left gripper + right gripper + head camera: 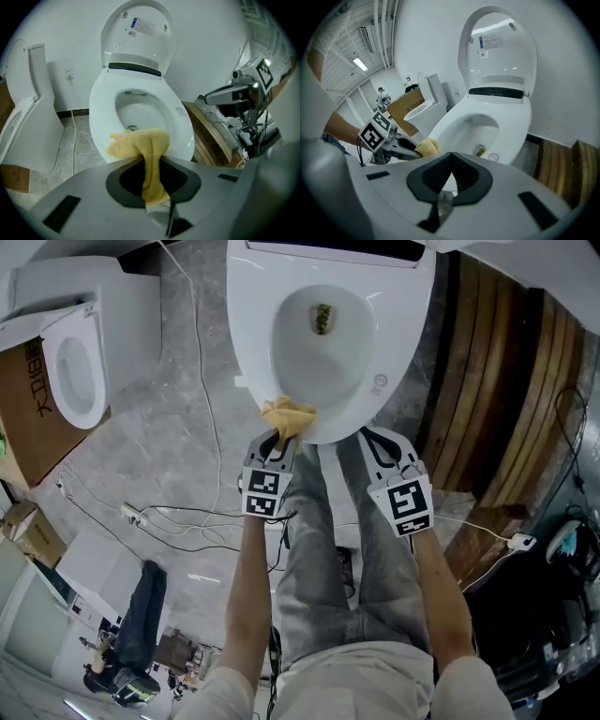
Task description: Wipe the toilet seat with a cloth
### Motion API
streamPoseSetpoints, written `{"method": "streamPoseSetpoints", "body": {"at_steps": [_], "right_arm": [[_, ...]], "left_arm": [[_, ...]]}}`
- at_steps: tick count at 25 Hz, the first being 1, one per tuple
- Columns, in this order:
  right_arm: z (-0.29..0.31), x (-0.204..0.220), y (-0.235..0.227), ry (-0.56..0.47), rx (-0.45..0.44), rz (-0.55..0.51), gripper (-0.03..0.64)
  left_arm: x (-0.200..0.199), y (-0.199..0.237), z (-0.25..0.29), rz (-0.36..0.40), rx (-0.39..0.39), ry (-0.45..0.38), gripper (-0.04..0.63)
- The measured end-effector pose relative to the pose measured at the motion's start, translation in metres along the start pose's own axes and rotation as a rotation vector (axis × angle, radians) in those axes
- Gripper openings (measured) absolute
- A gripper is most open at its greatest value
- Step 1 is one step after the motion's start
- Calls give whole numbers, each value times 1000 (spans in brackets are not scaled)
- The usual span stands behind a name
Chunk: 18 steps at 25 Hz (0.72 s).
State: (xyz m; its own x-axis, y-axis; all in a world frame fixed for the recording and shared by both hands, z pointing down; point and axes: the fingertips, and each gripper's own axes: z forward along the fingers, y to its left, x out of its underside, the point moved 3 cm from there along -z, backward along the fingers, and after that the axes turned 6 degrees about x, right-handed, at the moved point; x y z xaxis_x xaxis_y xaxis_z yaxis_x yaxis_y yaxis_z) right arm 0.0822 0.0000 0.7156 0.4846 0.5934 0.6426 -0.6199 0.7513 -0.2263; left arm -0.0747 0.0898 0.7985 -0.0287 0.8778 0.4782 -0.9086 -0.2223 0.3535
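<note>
Seat wiping looks barely begun: your left tongs grip the cloth at its front edge, your right tongs sit closed on nothing.

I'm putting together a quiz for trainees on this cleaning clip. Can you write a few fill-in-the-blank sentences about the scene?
1. The left claw is shut on a ___ cloth.
2. The cloth lies on the ___ edge of the toilet seat.
3. The right claw is shut and holds ___.

Missing words: yellow; front; nothing.
</note>
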Motion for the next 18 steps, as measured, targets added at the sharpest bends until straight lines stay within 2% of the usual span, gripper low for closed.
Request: {"method": "streamPoseSetpoints", "body": {"at_steps": [18], "right_arm": [[-15, 22, -4, 9, 35, 39, 7]], "left_arm": [[-9, -63, 32, 41, 107, -1, 83]]}}
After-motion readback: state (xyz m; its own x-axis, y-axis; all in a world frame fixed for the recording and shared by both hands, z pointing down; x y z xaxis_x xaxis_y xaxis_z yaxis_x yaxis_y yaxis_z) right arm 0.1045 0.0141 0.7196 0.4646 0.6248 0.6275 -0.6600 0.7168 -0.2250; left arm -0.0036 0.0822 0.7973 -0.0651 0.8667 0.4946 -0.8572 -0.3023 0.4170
